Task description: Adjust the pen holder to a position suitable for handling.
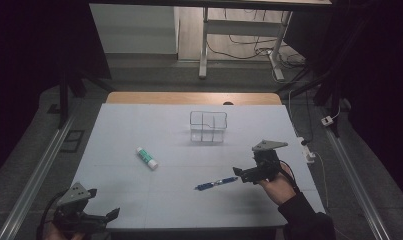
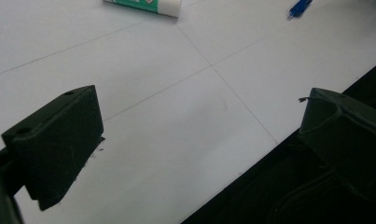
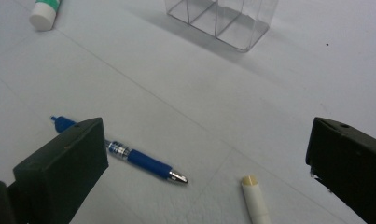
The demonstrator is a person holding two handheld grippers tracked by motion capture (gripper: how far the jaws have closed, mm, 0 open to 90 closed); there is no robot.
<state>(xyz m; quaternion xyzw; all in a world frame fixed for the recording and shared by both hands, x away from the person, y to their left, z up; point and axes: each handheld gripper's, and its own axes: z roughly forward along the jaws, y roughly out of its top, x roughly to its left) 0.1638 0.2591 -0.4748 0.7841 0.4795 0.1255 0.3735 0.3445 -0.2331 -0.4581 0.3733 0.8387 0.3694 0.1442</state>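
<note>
A blue pen [image 1: 216, 183] lies on the white table [image 1: 139, 130], just left of my right gripper [image 1: 242, 175], which hovers open above the table's right side. Between its jaws the right gripper view shows the pen [image 3: 139, 161], tip pointing right, and a small white stick [image 3: 255, 200] with a cream tip close beside it. A white glue stick with a green label [image 1: 147, 158] lies left of centre. A clear compartment box [image 1: 207, 127] stands upright at the centre back. My left gripper [image 1: 104, 202] is open over the front left edge, holding nothing.
The left gripper view has the table's front edge [image 2: 251, 163] running between the jaws, with the glue stick [image 2: 143, 4] and the pen [image 2: 300, 7] far off. Beyond the table are desk legs, floor cables and a power strip [image 1: 308, 150].
</note>
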